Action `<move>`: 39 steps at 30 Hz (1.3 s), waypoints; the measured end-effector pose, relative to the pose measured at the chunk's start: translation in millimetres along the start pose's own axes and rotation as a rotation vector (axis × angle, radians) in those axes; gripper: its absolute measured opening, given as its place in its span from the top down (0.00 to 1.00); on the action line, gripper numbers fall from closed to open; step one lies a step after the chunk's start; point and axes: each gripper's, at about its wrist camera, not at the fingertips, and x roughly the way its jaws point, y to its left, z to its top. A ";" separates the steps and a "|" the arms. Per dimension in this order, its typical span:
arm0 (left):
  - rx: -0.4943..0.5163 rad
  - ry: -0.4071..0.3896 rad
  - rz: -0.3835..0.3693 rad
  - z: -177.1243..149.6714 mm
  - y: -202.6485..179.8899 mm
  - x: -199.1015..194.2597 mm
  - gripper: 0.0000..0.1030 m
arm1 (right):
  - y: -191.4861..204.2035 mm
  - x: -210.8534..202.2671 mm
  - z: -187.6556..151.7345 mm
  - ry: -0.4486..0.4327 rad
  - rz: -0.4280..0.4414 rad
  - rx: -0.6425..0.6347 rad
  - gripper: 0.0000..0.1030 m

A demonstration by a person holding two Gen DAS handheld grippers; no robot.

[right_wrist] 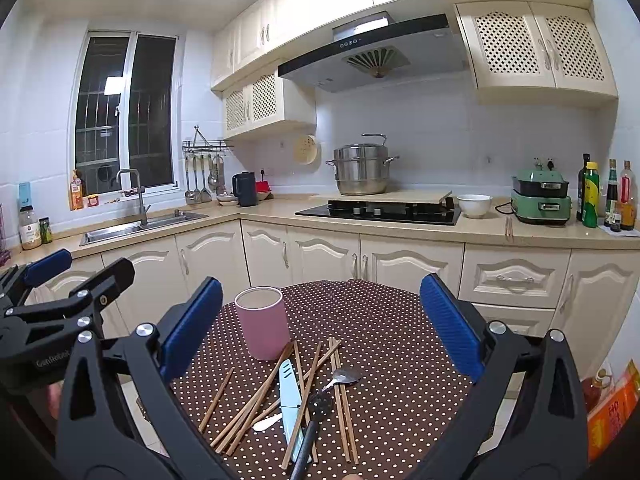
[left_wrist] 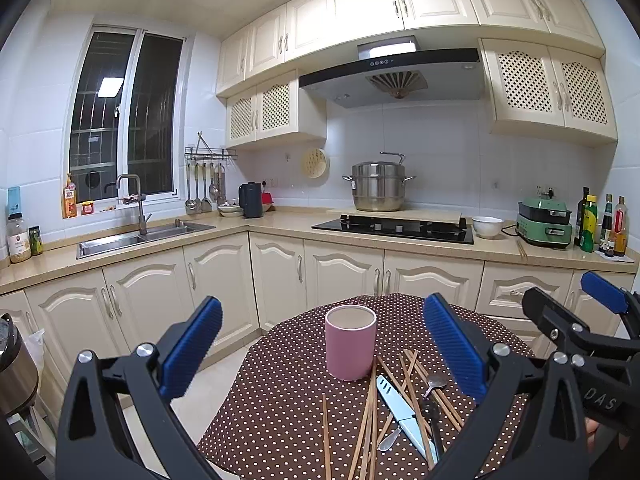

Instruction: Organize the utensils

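A pink cup (left_wrist: 351,342) (right_wrist: 262,323) stands upright and looks empty on the round brown polka-dot table (left_wrist: 288,392) (right_wrist: 392,344). In front of it lies a loose pile: several wooden chopsticks (left_wrist: 370,420) (right_wrist: 256,404), a pale blue sheathed knife (left_wrist: 400,410) (right_wrist: 289,400), a metal spoon (left_wrist: 436,382) (right_wrist: 344,377) and a black-handled utensil (left_wrist: 432,420) (right_wrist: 314,424). My left gripper (left_wrist: 324,348) hovers open above the table, framing the cup. My right gripper (right_wrist: 322,326) is open too, above the pile. Each gripper appears at the edge of the other's view.
Beyond the table runs an L-shaped kitchen counter (left_wrist: 280,226) with a sink (left_wrist: 140,236), a cooktop (left_wrist: 394,229), a steel steamer pot (left_wrist: 378,186), a white bowl (left_wrist: 487,226), a green appliance (left_wrist: 544,222) and bottles (left_wrist: 600,224). A rice cooker (left_wrist: 14,364) stands left.
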 end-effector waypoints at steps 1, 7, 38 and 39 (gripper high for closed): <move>0.000 -0.002 0.002 -0.1 0.0 0.2 0.04 | 0.2 0.9 0.6 0.002 0.002 0.004 0.06; 0.000 0.009 0.010 4.9 1.5 6.0 0.04 | -1.7 9.4 4.2 0.027 0.020 0.021 0.06; 0.073 0.966 -0.194 -139.6 17.5 205.7 0.57 | -60.7 170.4 -86.7 0.729 -0.018 -0.085 0.06; 0.078 0.984 -0.197 -144.4 15.9 208.2 0.62 | -61.5 175.8 -89.3 0.756 -0.010 -0.087 0.09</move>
